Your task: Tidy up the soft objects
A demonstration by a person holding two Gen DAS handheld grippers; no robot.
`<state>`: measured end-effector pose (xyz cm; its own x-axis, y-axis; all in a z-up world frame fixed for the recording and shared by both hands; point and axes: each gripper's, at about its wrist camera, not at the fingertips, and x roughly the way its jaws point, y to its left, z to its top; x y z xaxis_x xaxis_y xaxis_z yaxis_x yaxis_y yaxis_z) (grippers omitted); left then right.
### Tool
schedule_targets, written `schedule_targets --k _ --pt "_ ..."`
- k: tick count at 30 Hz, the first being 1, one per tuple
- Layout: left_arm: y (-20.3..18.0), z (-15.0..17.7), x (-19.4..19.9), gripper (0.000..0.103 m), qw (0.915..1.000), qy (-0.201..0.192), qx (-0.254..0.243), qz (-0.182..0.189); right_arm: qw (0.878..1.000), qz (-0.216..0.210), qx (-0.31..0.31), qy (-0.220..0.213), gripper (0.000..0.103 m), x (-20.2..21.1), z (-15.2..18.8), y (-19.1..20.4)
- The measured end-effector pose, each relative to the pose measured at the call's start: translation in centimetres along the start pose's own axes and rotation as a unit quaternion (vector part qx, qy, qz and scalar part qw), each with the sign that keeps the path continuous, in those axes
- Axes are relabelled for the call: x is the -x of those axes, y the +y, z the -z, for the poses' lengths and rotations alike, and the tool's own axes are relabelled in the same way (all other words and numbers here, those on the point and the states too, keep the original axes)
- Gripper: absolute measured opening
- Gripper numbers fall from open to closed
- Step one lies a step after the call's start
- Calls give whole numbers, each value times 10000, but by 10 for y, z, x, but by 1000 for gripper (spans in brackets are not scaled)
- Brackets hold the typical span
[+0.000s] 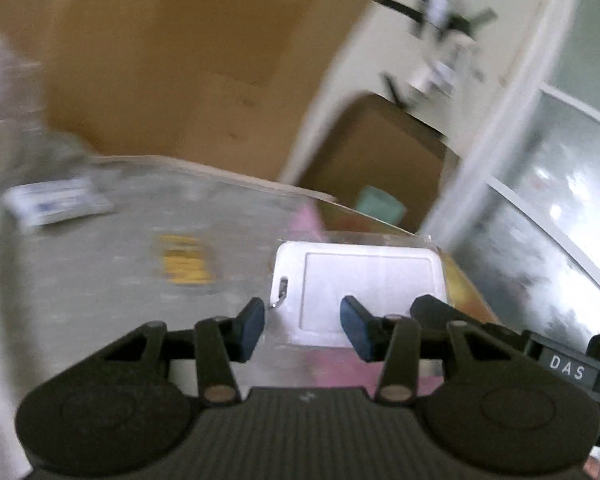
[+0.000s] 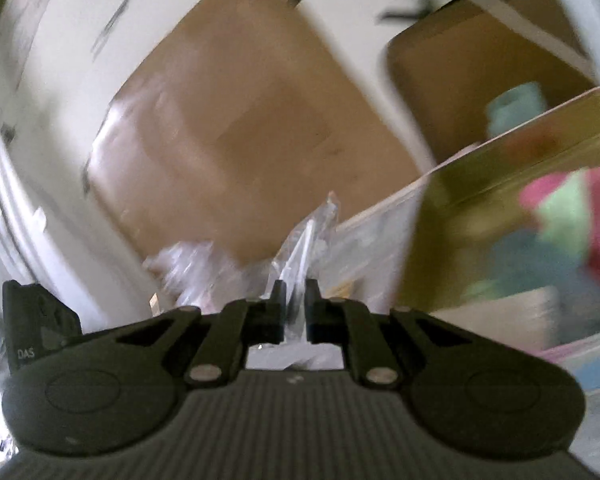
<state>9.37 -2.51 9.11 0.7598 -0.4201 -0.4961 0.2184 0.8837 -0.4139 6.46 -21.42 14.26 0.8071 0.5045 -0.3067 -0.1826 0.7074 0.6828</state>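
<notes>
Left gripper [image 1: 302, 326] clamps a flat white rectangular pouch in clear plastic [image 1: 360, 280]. Right gripper [image 2: 296, 308] pinches crinkled clear plastic wrap [image 2: 304, 240] rising straight ahead between its fingers.

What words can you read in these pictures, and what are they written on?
"DAS": white letters on the black body of the other gripper, at the right edge of the left wrist view.
"DAS": the same, fainter, on the black gripper body at the left edge of the right wrist view.
White-and-blue flat packet: print too blurred.
Yellow label: too blurred.

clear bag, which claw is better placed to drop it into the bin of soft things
Right. The right claw is shut on the clear bag, with the bin of coloured cloths just beside it. The left claw grips a white pad.
</notes>
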Motion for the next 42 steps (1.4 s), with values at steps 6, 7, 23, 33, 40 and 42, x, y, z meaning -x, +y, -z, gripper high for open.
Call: schedule_targets --k 6,7,23,33,40,42 --pt "-62 4 -72 43 9978 476 -417 220 9971 587 -312 -371 13 30 -13 -61" --pt "-71 6 -82 42 9971 545 -486 213 9965 656 -341 -399 13 31 -14 -69" --pt "-102 27 -87 90 9892 292 -1351 -479 9632 1994 690 -1667 57 54 -4 -72" --pt "-14 44 0 91 9934 -157 -764 -841 9700 1252 1768 -1102 57 34 33 -3" --pt "79 50 38 83 9840 -39 -188 -1772 9746 280 2202 315 57 -23 69 48" --pt "92 51 42 84 9778 -32 -222 -2083 9708 208 2292 681 57 -41 80 57"
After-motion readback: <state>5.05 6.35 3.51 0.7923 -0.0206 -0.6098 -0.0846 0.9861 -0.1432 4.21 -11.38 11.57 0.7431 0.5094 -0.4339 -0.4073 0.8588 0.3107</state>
